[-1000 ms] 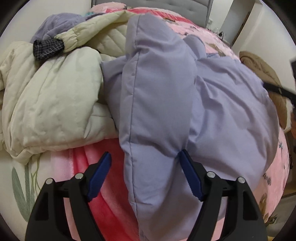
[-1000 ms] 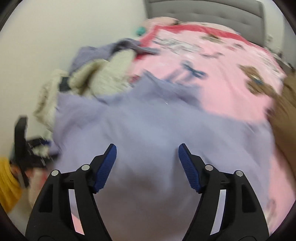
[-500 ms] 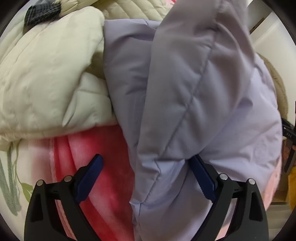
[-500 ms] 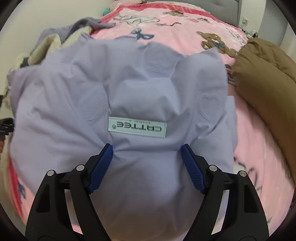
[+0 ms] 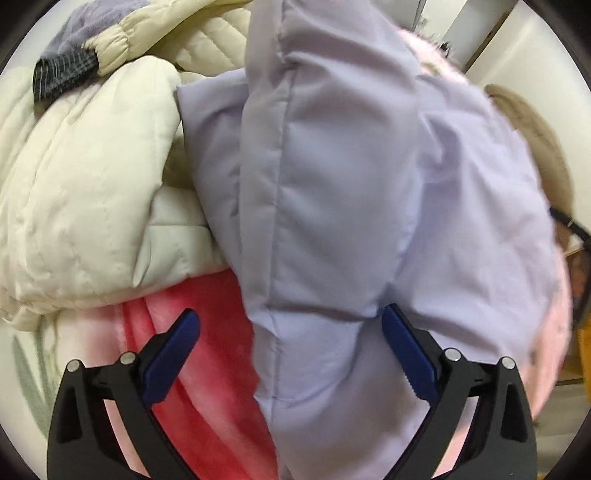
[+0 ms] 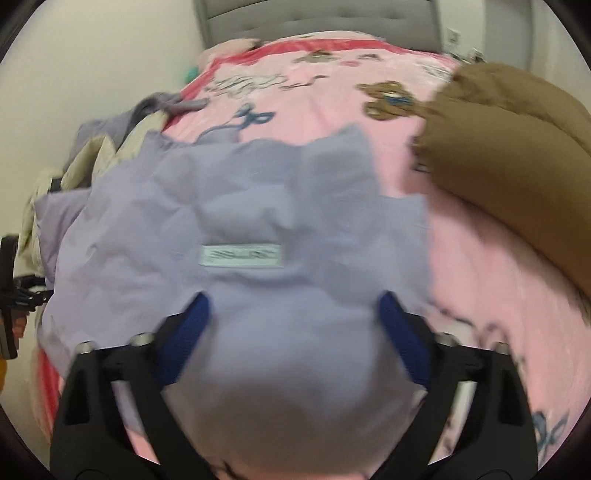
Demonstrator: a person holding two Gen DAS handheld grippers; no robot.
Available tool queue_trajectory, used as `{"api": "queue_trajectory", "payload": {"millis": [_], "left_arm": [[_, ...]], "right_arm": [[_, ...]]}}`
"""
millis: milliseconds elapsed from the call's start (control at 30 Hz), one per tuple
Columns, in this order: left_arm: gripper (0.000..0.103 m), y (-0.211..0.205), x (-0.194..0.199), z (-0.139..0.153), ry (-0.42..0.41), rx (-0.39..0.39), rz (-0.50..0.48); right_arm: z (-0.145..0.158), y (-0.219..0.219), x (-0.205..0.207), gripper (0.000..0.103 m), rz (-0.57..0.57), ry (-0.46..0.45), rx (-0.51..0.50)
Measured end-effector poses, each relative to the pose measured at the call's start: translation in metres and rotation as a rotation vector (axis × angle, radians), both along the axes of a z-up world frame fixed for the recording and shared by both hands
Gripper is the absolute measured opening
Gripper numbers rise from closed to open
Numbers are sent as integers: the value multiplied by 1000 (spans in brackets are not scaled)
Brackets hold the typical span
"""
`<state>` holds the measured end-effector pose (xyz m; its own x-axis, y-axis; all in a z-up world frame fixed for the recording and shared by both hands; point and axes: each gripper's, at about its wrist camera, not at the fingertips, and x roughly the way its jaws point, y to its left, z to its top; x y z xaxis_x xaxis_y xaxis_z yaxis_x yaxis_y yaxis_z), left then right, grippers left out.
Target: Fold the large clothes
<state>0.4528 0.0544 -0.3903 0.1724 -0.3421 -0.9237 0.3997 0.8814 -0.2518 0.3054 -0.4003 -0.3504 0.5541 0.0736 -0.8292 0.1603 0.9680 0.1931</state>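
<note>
A lilac puffer jacket (image 5: 332, 192) lies bunched on the pink bed blanket (image 5: 207, 354). My left gripper (image 5: 291, 332) is open, its blue pads on either side of a padded sleeve or fold of the jacket, with a wide gap on the left. In the right wrist view the jacket (image 6: 236, 229) shows a white label (image 6: 242, 255) facing up. My right gripper (image 6: 291, 321) is open, its blue fingers wide apart over the jacket's near edge. The right view is blurred.
A cream quilted coat (image 5: 85, 184) is heaped to the left of the lilac jacket, with a grey garment (image 5: 74, 44) behind it. A brown puffer coat (image 6: 509, 177) lies on the right of the bed. The grey headboard (image 6: 317, 18) stands at the far end.
The left gripper pulled back slightly, so the folded sleeve looks a bit farther. The right gripper backed away and lifted; the jacket label moved farther off and more of the bed shows.
</note>
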Motion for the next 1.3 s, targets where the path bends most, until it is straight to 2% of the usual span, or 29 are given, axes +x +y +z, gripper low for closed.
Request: {"api": "queue_trajectory", "payload": {"millis": [133, 200, 367, 500, 567, 633, 733, 767, 800, 833, 900, 967, 1100, 1167, 1233, 1300], "left_arm": [[97, 14, 7, -9, 62, -20, 26], [97, 16, 10, -11, 55, -11, 20], [97, 12, -1, -17, 61, -8, 25], [97, 20, -14, -27, 74, -17, 44], [97, 21, -13, -31, 78, -21, 54], [97, 24, -19, -38, 86, -32, 64], [97, 29, -30, -46, 85, -42, 75], [95, 29, -35, -47, 83, -48, 68], [85, 28, -37, -44, 87, -70, 46], [80, 30, -38, -40, 87, -82, 22], [80, 23, -45, -35, 74, -53, -31], [81, 21, -45, -36, 68, -31, -66], [94, 36, -24, -34, 44, -72, -4], [98, 40, -14, -42, 88, -114, -7], [98, 48, -3, -59, 181, -158, -5], [99, 55, 3, -71, 227, -205, 12]], "right_arm": [[-19, -35, 2, 94, -30, 111, 46], [-34, -48, 7, 95, -39, 171, 89], [-61, -61, 26, 95, -37, 212, 209], [-84, -66, 45, 94, -39, 247, 382], [-80, -61, 48, 77, -39, 232, 404], [-68, -50, 44, 45, -15, 197, 365], [-42, -37, 34, 25, -31, 147, 333], [-26, -32, 26, 23, -39, 112, 323], [-14, -29, 22, 20, -44, 92, 311], [3, -24, 13, 19, -49, 60, 309], [29, -18, -5, 19, -77, 11, 337], [36, -20, -13, 19, -86, 10, 313], [7, -31, -18, 19, -125, 107, 318], [-4, -34, -14, 20, -136, 123, 324], [-8, -31, -12, 20, -148, 132, 326], [-7, -30, -12, 21, -145, 133, 316]]}}
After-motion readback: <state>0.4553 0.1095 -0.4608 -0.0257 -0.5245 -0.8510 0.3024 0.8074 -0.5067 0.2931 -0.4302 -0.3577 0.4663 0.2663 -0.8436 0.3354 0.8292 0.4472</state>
